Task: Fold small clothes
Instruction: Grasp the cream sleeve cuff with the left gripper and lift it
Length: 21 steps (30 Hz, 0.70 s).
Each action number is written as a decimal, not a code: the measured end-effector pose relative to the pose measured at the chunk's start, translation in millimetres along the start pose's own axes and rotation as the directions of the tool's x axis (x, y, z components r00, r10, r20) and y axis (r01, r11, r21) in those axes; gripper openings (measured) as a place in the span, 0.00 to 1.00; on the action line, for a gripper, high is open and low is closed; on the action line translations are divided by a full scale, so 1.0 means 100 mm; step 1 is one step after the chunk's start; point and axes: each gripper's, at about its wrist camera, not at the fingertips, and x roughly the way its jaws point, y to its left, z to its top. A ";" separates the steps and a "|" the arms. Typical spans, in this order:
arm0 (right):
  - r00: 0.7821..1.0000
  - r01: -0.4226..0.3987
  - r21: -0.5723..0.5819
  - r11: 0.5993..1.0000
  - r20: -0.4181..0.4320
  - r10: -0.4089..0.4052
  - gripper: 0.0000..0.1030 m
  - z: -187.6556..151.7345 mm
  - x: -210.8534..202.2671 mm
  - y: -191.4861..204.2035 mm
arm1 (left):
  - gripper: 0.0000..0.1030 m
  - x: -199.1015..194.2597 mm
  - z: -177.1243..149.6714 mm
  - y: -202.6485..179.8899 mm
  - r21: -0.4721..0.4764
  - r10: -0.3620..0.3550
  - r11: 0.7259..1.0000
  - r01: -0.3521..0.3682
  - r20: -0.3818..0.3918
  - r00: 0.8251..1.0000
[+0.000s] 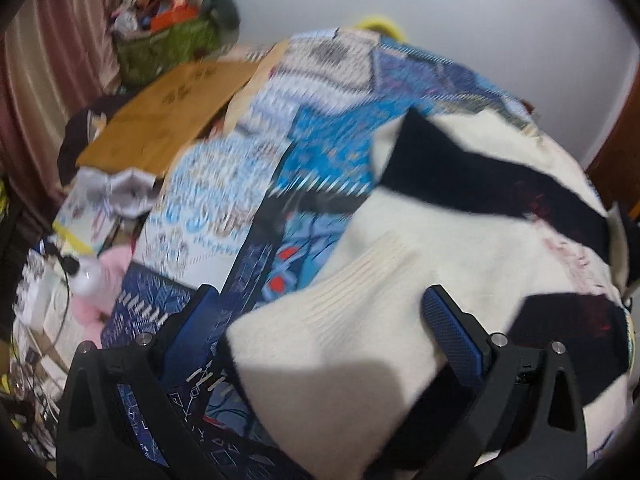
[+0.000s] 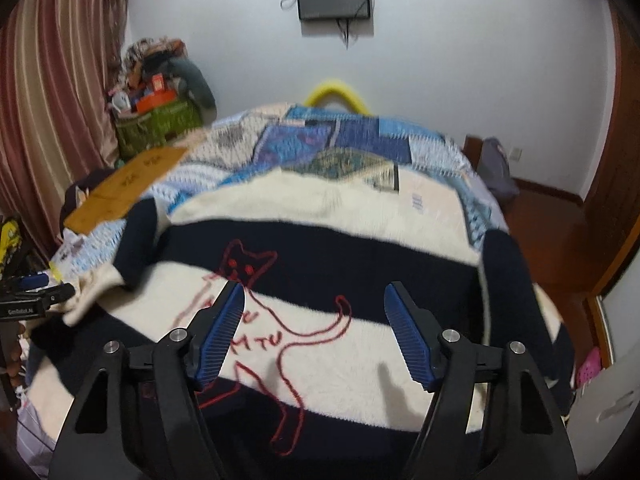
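- The left claw (image 1: 320, 312) stood wide, a cream ribbed cuff (image 1: 348, 300) between its blue pads, unpinched.
- The right claw (image 2: 314, 300) gaped partway, empty, above the fuzzy cream-and-navy striped sweater (image 2: 320, 248).
- That sweater lay flat on the blue patchwork quilted bed (image 2: 360, 140), its red cat outline (image 2: 280, 320) at six o'clock.

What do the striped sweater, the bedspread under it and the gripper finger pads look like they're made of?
Sweater: soft fuzzy knit, likely wool or acrylic; it has a napped matte surface, a ribbed cuff and a red cat outline that looks stitched in yarn.
Bedspread: thin printed woven fabric, probably cotton; flat patchwork pattern without pile.
Finger pads: blue ridged rubber or plastic on black, seemingly plastic, jaws.
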 end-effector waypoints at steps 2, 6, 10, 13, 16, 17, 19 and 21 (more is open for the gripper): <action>1.000 -0.010 -0.002 1.000 -0.021 0.010 0.67 -0.05 0.04 0.00 | 0.91 0.07 -0.03 0.11 -0.043 -0.035 0.998 0.035 -0.017 0.999; 0.998 -0.038 0.000 0.999 -0.053 0.038 0.67 -0.07 0.12 0.01 | 0.56 0.13 -0.08 0.14 -0.085 -0.100 0.992 0.097 -0.041 0.994; 0.997 -0.055 -0.004 0.998 -0.051 0.055 0.67 -0.03 0.13 0.02 | 0.18 0.12 -0.08 0.05 -0.051 -0.145 0.989 0.142 -0.051 0.988; 0.997 -0.070 -0.002 0.998 -0.044 0.069 0.67 0.01 0.13 -0.02 | 0.09 0.06 0.00 -0.02 -0.021 -0.144 0.989 0.143 -0.053 0.988; 0.996 -0.073 0.002 0.997 -0.042 0.073 0.67 0.03 0.14 -0.06 | 0.06 -0.09 0.20 -0.08 -0.005 -0.158 0.987 0.158 -0.025 0.987; 0.996 -0.073 0.003 0.997 -0.042 0.073 0.67 0.03 0.14 -0.08 | 0.06 -0.14 0.28 -0.09 -0.001 -0.167 0.986 0.167 -0.009 0.986; 0.996 -0.074 0.002 0.997 -0.043 0.074 0.67 0.04 0.15 -0.10 | 0.06 -0.30 0.49 -0.18 0.026 -0.174 0.985 0.173 0.043 0.984; 0.996 -0.073 0.000 0.997 -0.046 0.073 0.67 0.05 0.17 -0.16 | 0.06 -0.47 0.68 -0.30 0.061 -0.182 0.982 0.177 0.091 0.979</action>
